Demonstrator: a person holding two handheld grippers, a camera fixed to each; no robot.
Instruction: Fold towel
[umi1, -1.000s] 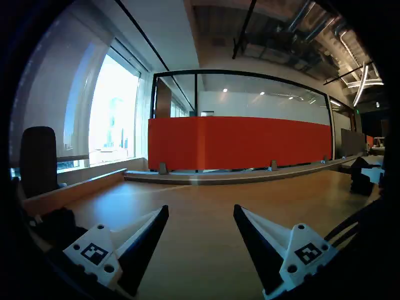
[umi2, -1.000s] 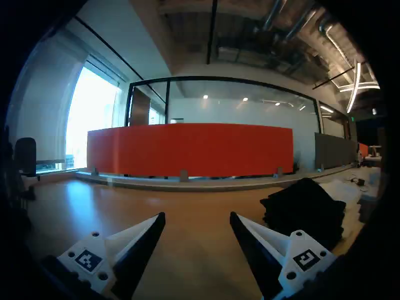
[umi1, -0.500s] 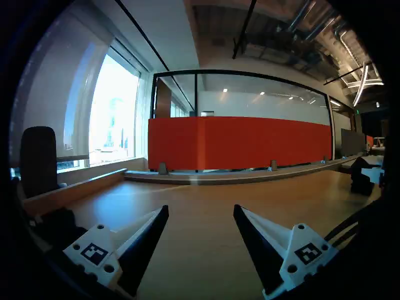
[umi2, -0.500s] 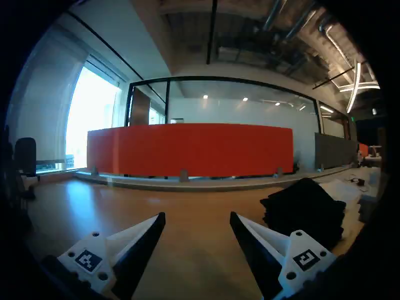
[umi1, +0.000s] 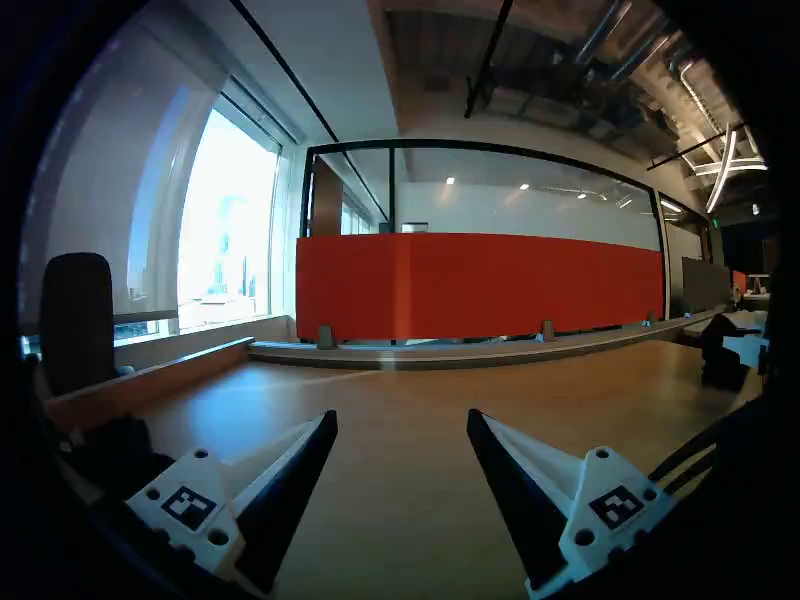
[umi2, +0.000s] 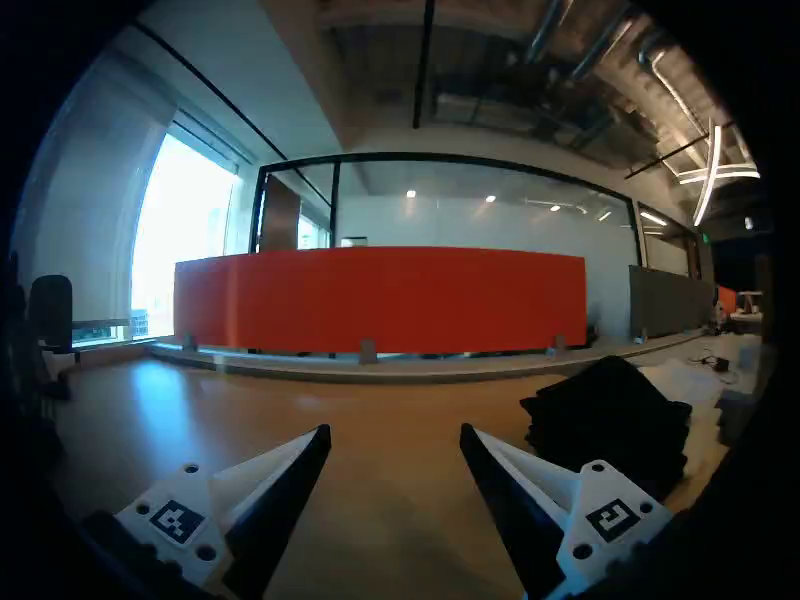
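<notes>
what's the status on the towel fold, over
Left hand-held gripper open, empty, over wooden table. Right hand-held gripper open, empty. Black folded stack, likely towels, to its right, untouched. No obstruction seen.

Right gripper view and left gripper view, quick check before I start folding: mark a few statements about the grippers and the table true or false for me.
1. The right gripper is open, with nothing between its fingers. True.
2. The black cloth stack lies left of the right gripper. False: in the right gripper view it sits to the right, on the wooden table.
3. The left gripper is shut on a towel. False: it is open and holds nothing.
4. An orange partition stands along the table's far edge. True.
</notes>
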